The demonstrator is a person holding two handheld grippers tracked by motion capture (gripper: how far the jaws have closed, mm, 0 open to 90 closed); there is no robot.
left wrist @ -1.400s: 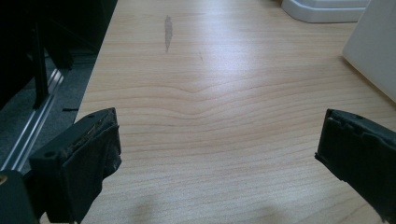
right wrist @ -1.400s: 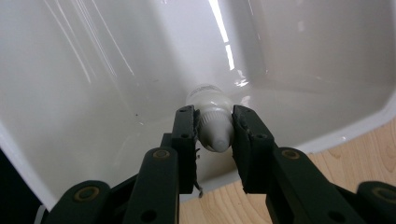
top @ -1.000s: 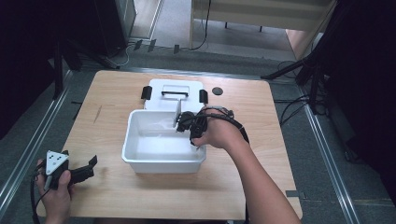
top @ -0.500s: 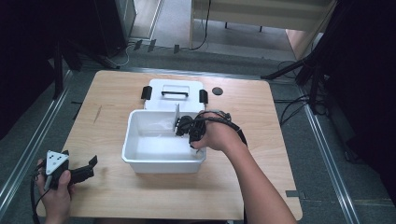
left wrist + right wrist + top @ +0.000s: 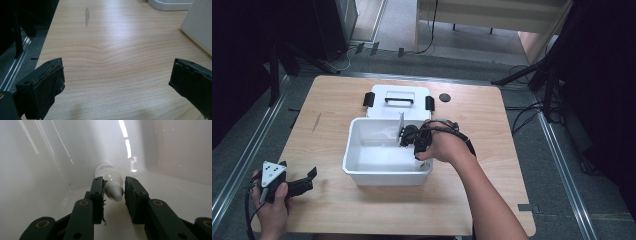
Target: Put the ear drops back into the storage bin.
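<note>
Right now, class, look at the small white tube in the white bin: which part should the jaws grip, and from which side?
Grip the small white tube near its narrow capped end, the part nearest the right gripper, coming in along its length from that end. It lies on the floor of the white bin pointing at the jaws, which already flank the cap, so its round sides probably suit a squeeze.

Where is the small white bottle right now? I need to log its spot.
The white bottle lies inside the white bin, between the right gripper's fingers, in the bin's right half near the thin upright divider.
</note>
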